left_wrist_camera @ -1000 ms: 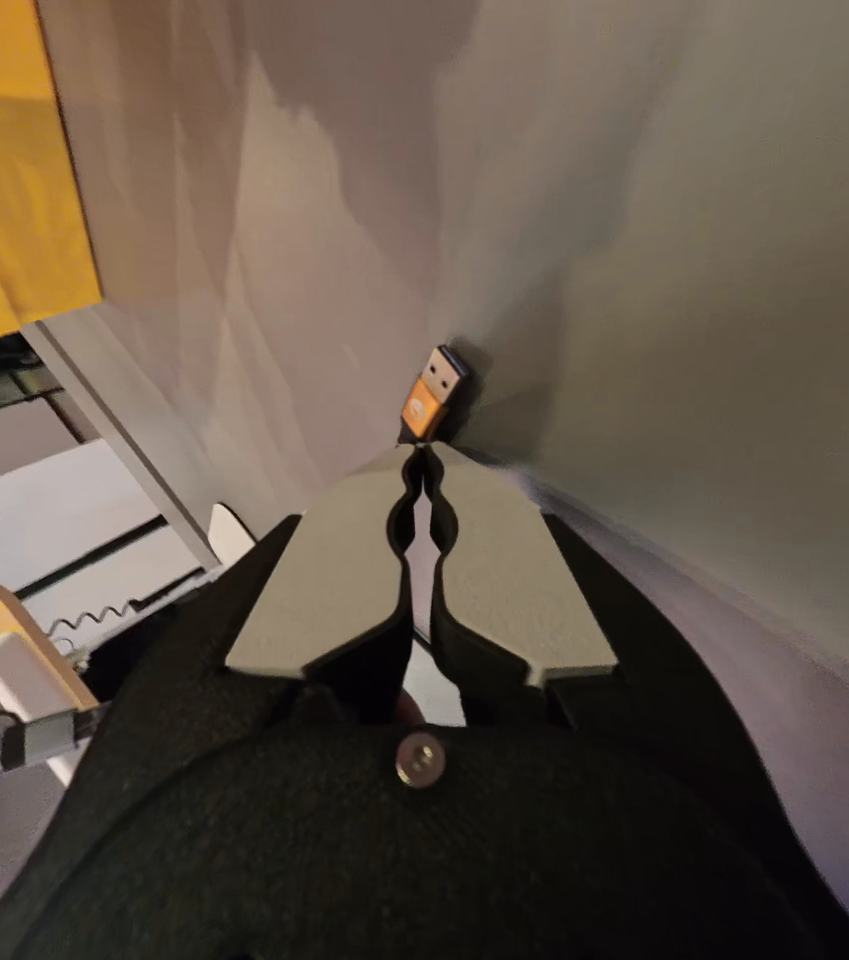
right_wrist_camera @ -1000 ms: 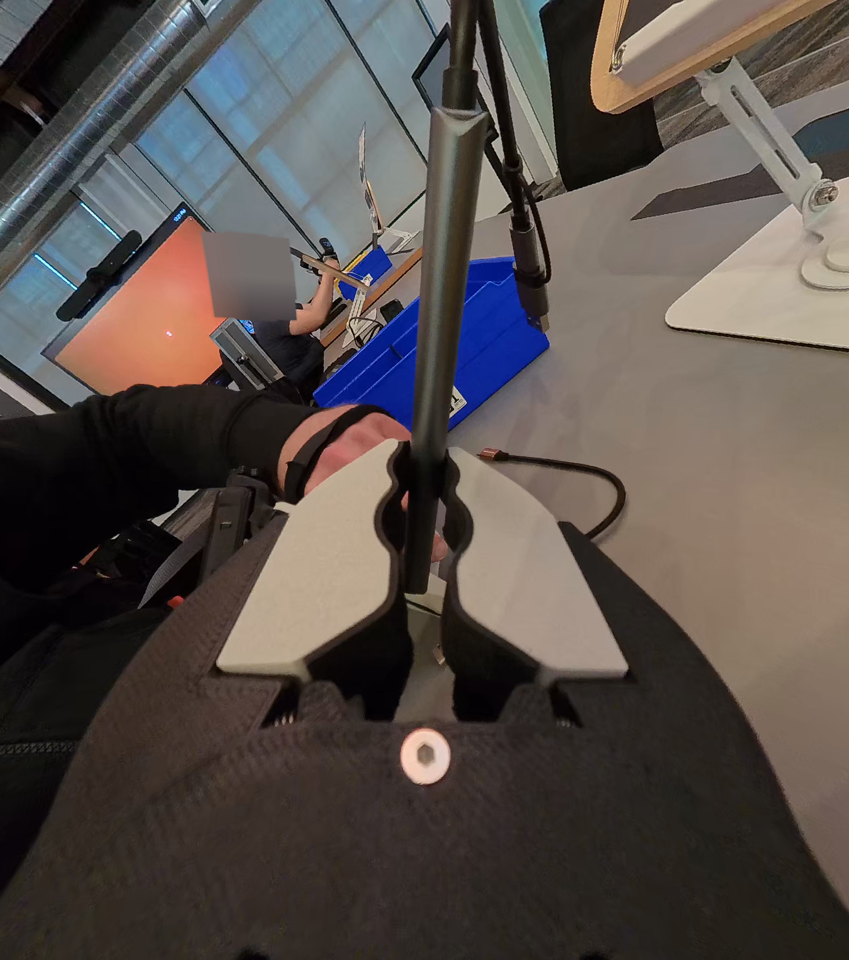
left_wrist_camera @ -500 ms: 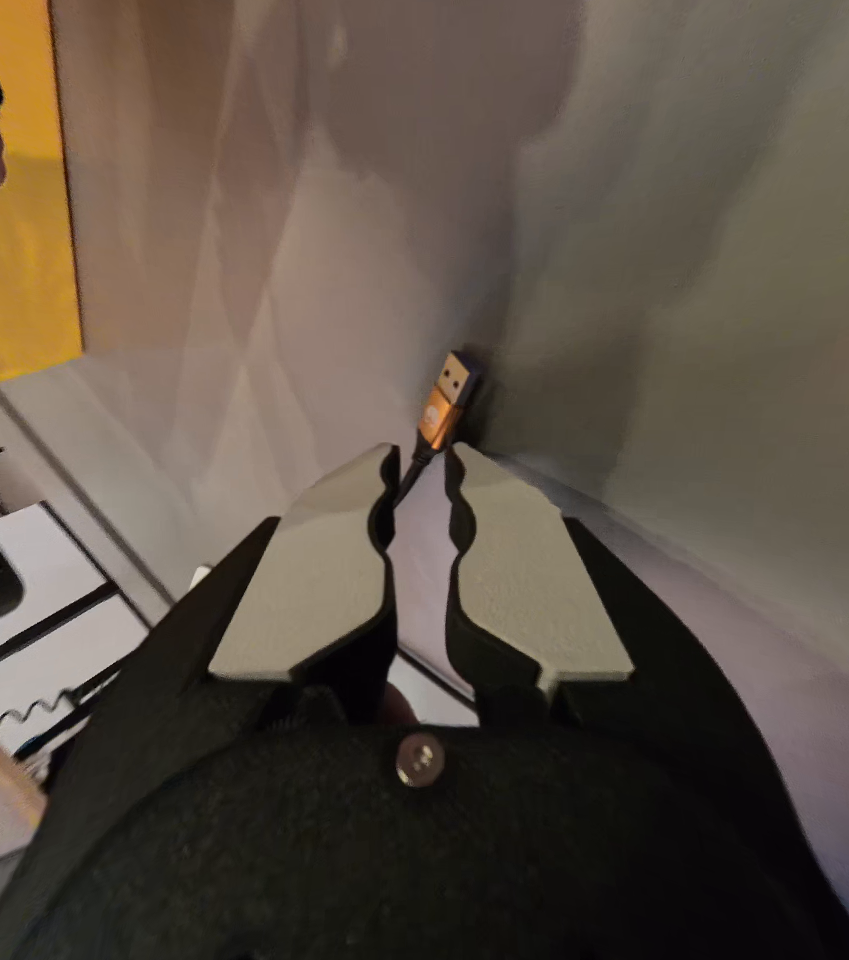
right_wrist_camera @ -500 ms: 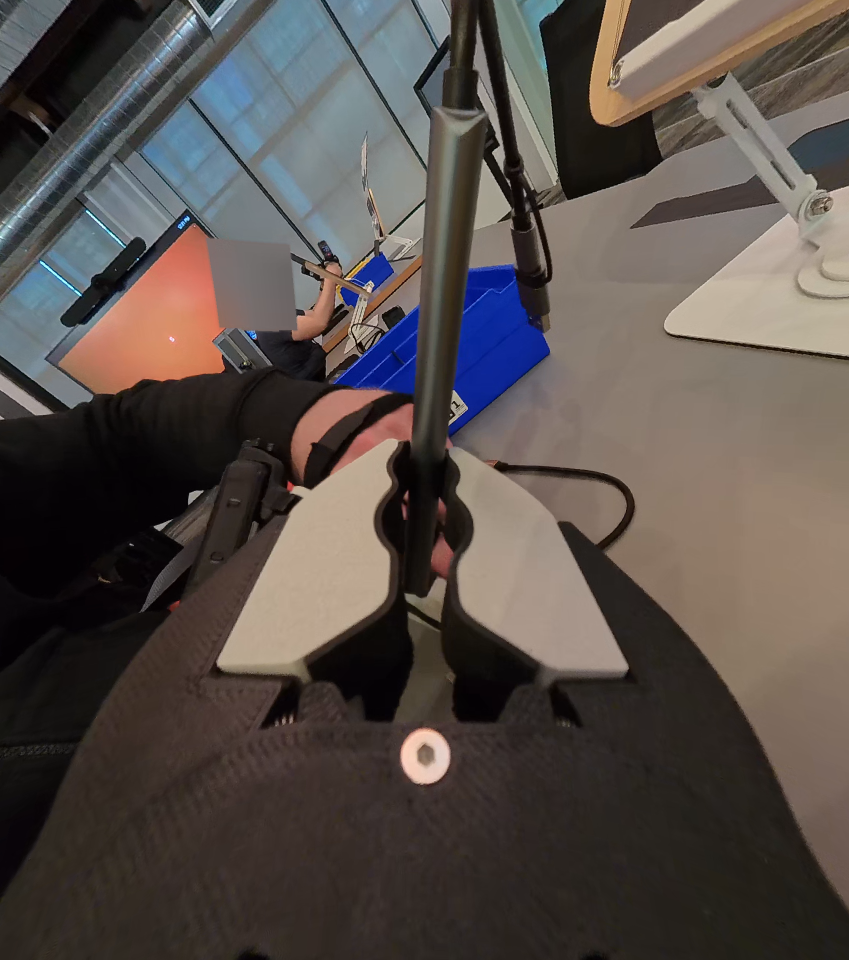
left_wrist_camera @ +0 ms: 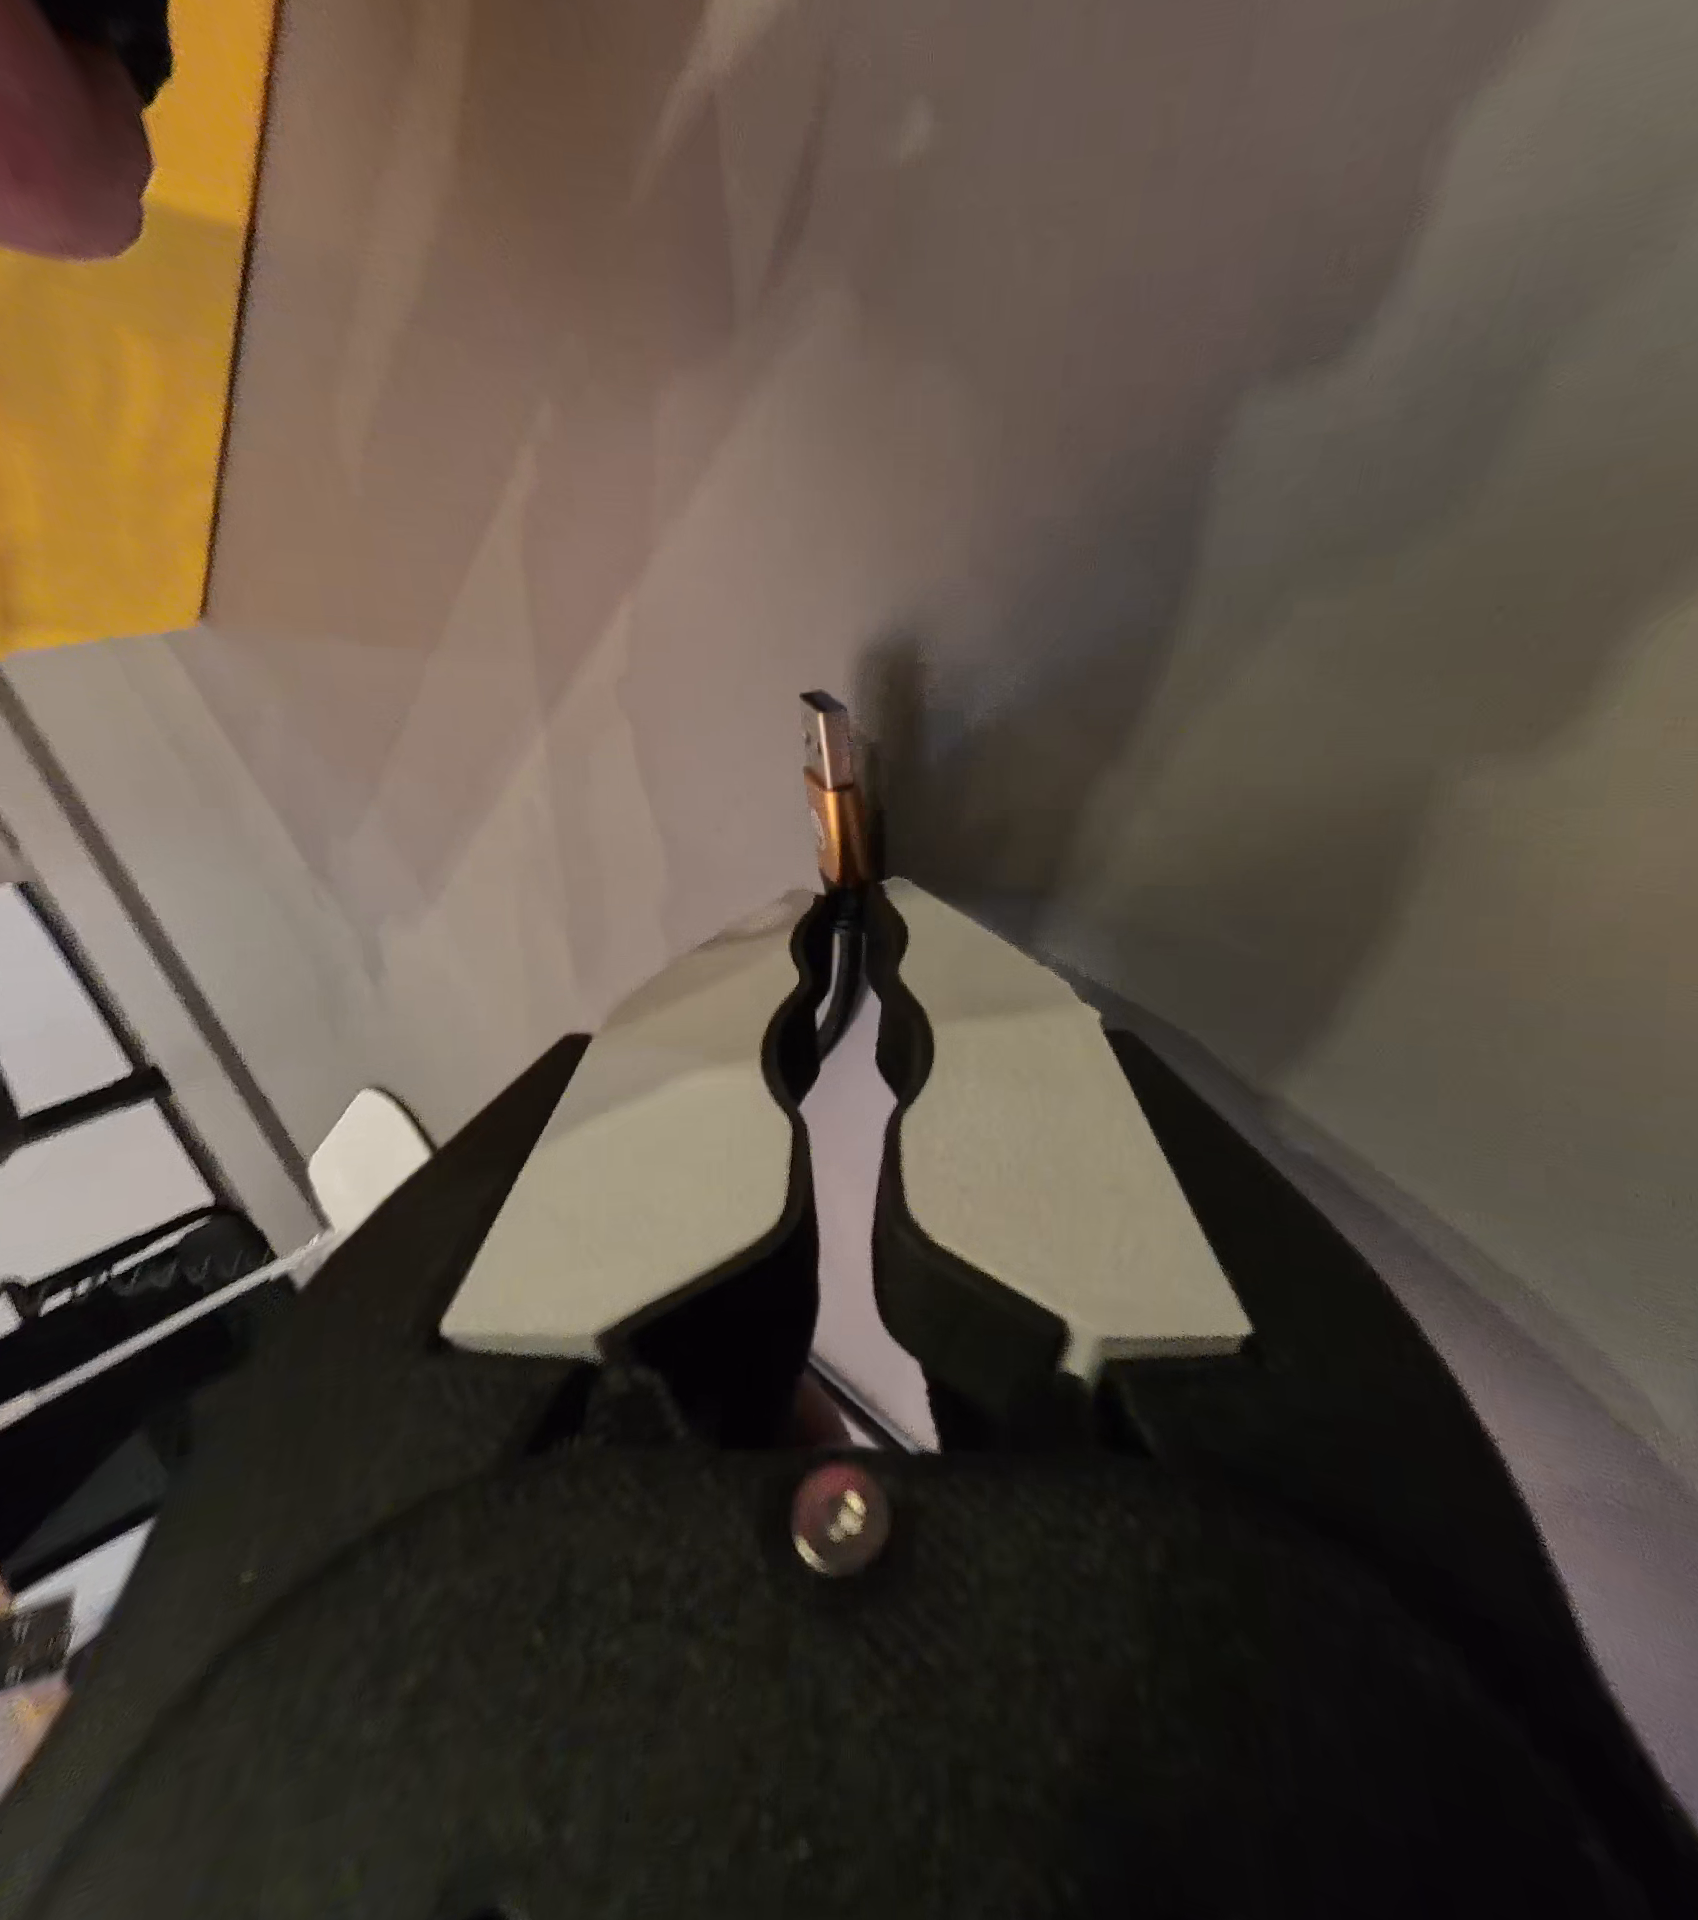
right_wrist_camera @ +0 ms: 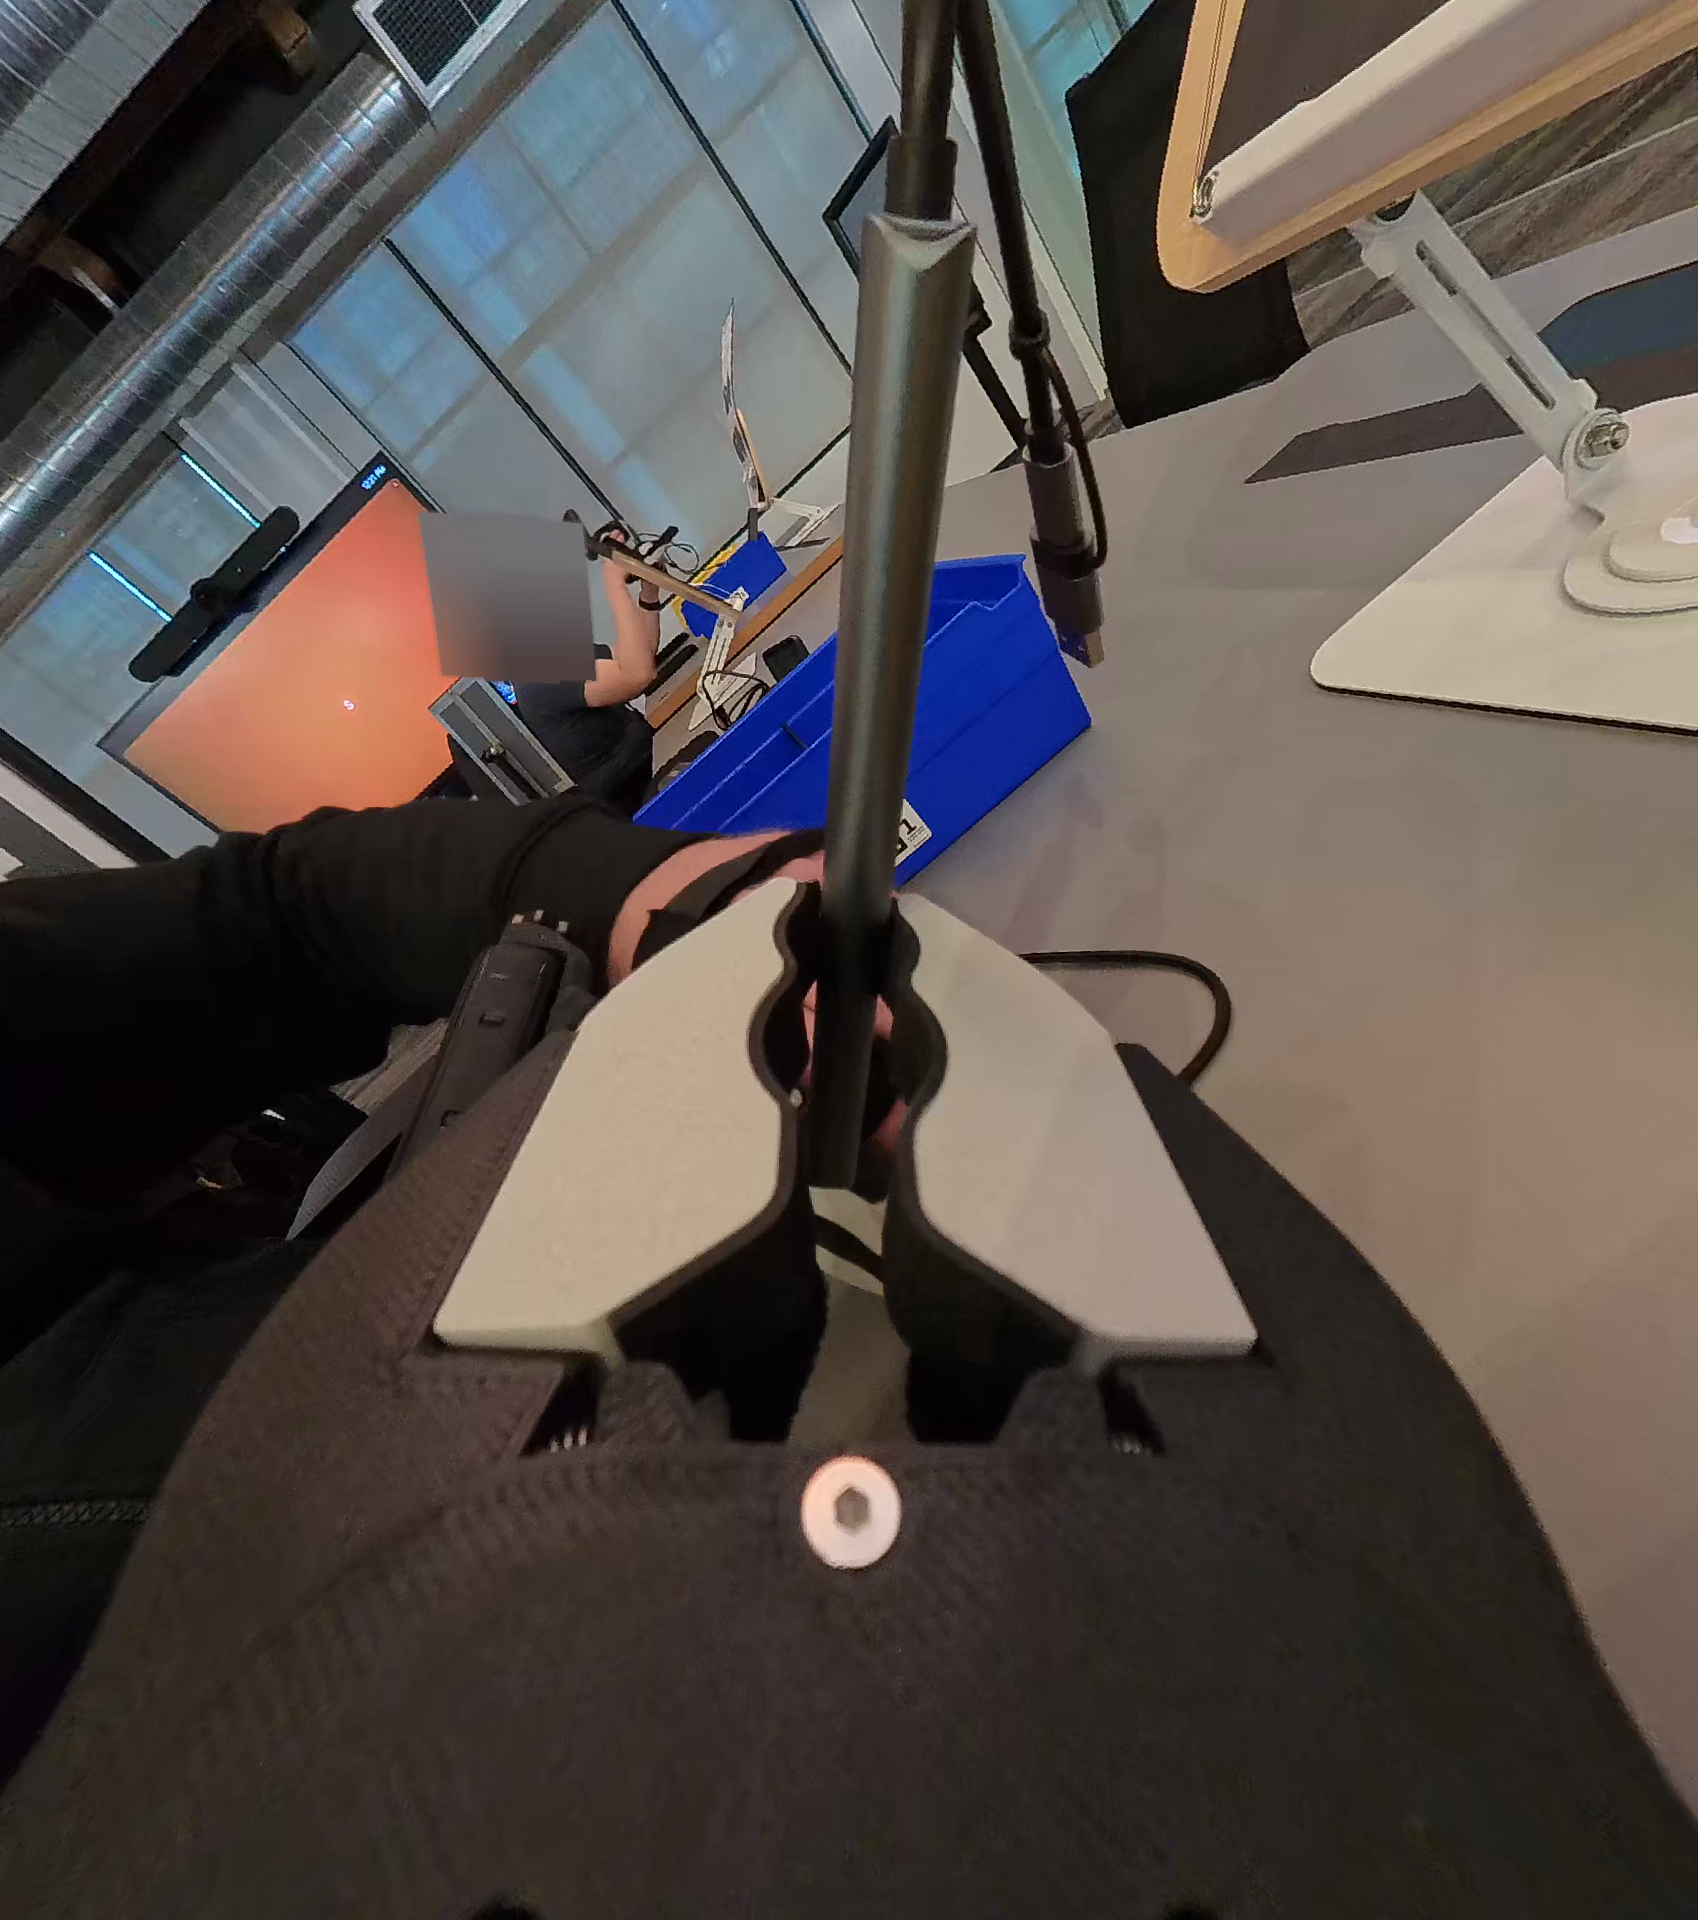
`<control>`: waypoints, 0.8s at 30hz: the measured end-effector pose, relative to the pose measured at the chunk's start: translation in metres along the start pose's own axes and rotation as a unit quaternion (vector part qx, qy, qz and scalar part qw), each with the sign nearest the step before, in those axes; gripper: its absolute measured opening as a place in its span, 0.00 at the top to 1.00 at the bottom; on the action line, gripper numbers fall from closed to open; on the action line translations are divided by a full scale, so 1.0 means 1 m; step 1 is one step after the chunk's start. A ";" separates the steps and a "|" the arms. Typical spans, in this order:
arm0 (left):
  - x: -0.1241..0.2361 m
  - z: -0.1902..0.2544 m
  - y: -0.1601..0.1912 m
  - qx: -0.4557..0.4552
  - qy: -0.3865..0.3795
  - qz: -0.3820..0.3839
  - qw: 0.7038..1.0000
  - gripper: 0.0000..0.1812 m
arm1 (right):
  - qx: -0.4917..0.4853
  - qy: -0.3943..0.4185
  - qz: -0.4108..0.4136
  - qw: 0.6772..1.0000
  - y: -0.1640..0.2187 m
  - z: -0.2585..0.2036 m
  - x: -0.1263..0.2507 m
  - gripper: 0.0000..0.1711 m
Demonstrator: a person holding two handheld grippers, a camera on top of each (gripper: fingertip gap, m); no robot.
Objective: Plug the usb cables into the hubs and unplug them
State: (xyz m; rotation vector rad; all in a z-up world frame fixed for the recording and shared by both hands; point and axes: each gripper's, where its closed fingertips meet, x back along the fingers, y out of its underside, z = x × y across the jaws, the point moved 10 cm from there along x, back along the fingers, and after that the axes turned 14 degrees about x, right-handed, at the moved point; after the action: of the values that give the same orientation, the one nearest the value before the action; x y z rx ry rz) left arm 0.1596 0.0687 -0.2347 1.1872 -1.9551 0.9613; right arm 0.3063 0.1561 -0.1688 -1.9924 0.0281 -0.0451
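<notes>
Grey tabletop point(right_wrist_camera: 1447, 935) under blue bin point(right_wrist_camera: 980, 707), windowed room behind.

Blk gripper bodies point(right_wrist_camera: 850, 1714) – grey fingers point(right_wrist_camera: 637, 1132), silver screw point(right_wrist_camera: 850, 1512) – blk sleeve point(right_wrist_camera: 253, 935).

Orange-collared usb plug point(left_wrist_camera: 837, 810) upright, unplugged, dark slim hub point(right_wrist_camera: 892, 644) upright, seemingly clamped.
</notes>
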 end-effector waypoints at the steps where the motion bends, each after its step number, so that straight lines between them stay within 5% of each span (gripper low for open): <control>1: 0.002 -0.001 0.001 0.009 -0.015 -0.004 1.000 0.96 | -0.001 -0.001 0.000 1.000 0.000 0.000 0.000 0.94; 7: 0.034 -0.011 0.009 0.059 -0.147 -0.043 0.986 0.97 | -0.023 -0.028 0.018 0.999 0.002 0.002 0.000 0.94; 14: 0.084 -0.021 0.012 0.080 -0.366 -0.041 0.926 0.97 | -0.069 -0.085 0.034 0.993 0.005 -0.001 -0.008 0.94; 24: 0.099 -0.019 0.013 0.070 -0.450 -0.060 0.888 0.97 | -0.124 -0.153 0.032 0.980 0.014 -0.017 -0.037 0.94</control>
State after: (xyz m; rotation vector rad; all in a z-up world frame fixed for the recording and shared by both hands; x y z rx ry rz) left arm 0.1135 0.0457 -0.1472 2.0683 -2.4632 0.5032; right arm 0.2690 0.1361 -0.1755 -2.2260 -0.1046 0.3217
